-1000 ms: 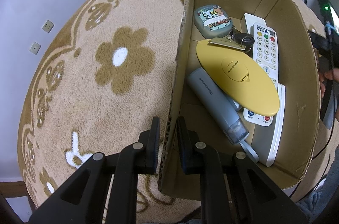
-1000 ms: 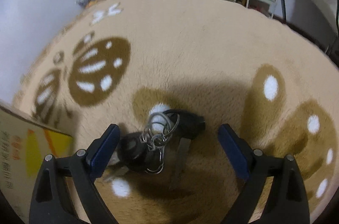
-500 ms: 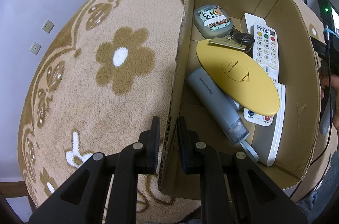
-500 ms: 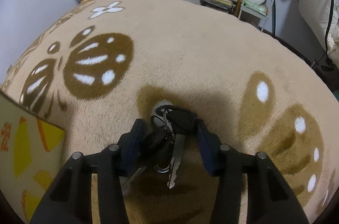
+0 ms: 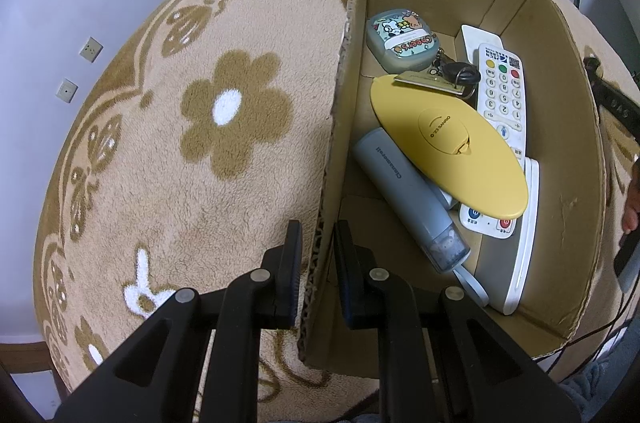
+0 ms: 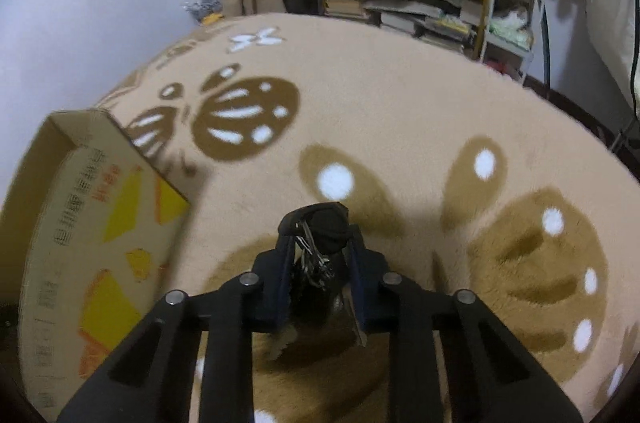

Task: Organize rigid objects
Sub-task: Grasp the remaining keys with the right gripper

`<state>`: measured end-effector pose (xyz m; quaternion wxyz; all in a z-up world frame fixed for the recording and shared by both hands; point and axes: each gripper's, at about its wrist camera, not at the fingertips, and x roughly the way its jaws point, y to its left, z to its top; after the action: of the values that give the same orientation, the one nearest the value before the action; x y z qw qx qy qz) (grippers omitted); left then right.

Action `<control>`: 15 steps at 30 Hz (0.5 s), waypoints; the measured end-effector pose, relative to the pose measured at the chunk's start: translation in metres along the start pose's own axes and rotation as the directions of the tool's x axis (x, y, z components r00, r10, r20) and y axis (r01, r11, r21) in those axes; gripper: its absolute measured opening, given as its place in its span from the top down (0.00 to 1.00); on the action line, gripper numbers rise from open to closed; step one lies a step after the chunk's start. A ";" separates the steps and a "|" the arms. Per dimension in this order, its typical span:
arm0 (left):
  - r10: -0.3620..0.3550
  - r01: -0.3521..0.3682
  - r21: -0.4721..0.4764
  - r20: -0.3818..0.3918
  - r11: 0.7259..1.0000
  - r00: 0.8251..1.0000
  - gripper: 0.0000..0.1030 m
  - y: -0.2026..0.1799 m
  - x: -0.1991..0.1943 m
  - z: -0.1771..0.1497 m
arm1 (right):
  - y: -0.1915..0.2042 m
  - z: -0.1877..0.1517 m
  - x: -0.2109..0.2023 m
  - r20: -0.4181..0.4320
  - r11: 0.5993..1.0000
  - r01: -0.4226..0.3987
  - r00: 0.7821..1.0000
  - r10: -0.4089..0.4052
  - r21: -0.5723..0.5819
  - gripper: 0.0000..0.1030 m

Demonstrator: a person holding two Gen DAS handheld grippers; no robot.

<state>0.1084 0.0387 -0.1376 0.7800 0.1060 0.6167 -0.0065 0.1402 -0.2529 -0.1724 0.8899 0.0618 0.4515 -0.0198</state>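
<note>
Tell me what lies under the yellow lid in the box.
The yellow lid lies across a white remote, the grey tube and a longer white remote. A keyring rests on its far edge. The middle of each remote is covered.

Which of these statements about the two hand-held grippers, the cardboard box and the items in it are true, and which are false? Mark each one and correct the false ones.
1. The left hand-held gripper grips the side wall of the cardboard box. True.
2. The right hand-held gripper is open and holds nothing. False: it is shut on the bunch of keys.
3. The yellow oval lid lies on top of the white remote. True.
4. The grey tube lies on the rug outside the box. False: it lies inside the box, partly under the yellow lid.
5. The cartoon-printed case sits at the far end of the box. True.
</note>
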 end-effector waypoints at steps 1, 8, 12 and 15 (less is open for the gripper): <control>0.000 0.000 0.000 0.000 1.000 1.000 0.84 0.000 0.000 0.000 | 0.002 0.003 -0.004 0.008 1.000 0.002 1.000 -0.002 -0.008 0.76; -0.003 0.003 -0.003 0.000 1.000 1.000 0.84 0.000 0.000 0.000 | 0.013 0.019 -0.034 0.046 0.999 -0.039 0.998 0.040 -0.022 0.77; -0.004 0.004 -0.004 -0.001 1.000 1.000 0.85 0.000 -0.001 0.000 | 0.018 0.025 -0.055 0.057 0.998 -0.049 0.997 0.051 -0.043 0.77; -0.010 0.010 -0.008 -0.002 1.000 1.000 0.85 0.000 -0.001 0.000 | 0.019 0.027 -0.073 0.072 0.997 -0.075 0.994 0.077 -0.032 0.77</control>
<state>0.1082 0.0389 -0.1368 0.7798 0.0999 0.6179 -0.0077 0.1207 -0.2388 -0.0960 0.9067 0.0653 0.4162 0.0184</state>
